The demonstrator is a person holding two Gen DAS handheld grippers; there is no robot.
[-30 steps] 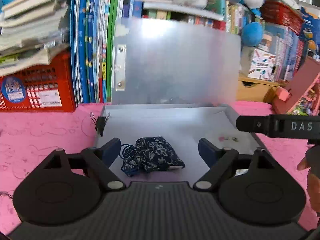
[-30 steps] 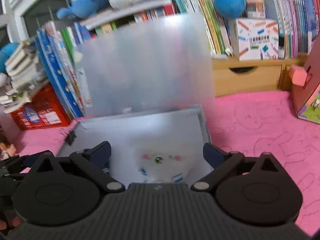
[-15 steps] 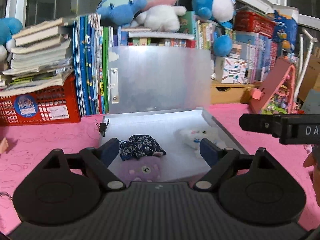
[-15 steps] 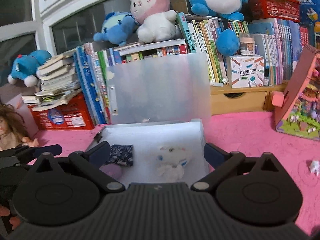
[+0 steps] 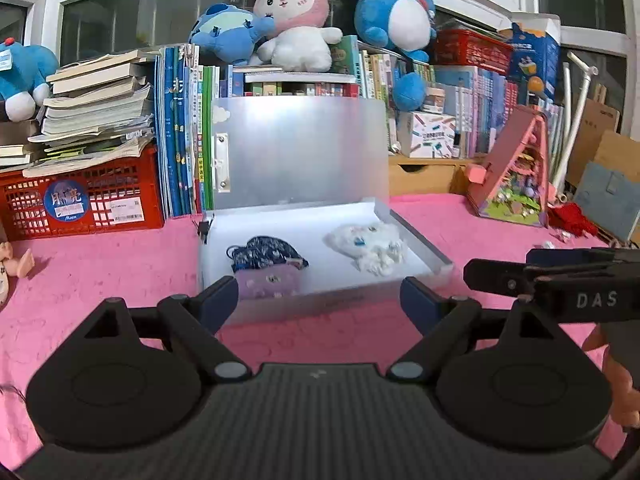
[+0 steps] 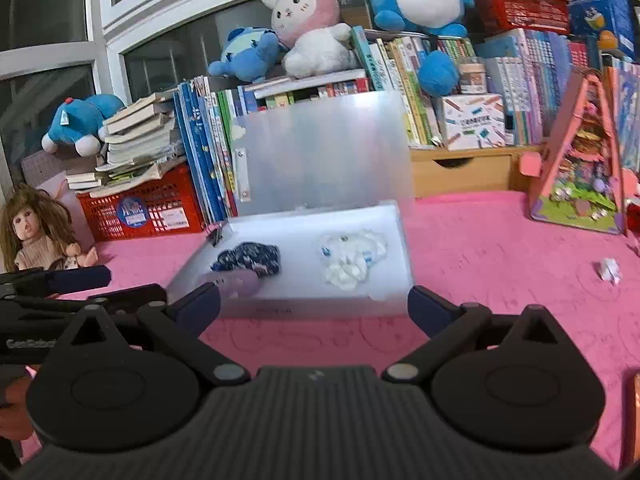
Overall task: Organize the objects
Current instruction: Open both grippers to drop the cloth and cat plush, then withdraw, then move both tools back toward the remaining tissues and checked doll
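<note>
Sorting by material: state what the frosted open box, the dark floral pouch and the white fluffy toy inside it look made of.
Frosted open box: translucent matte plastic, likely; books blur through its raised lid.
Dark floral pouch: printed woven fabric, seemingly; creased, with a cord.
White fluffy toy: plush, apparently; fuzzy, rumpled outline.

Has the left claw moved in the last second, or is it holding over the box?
Yes. The left claw has pulled back toward the operator: the translucent box filled the view before, and now pink tablecloth shows between them.
</note>
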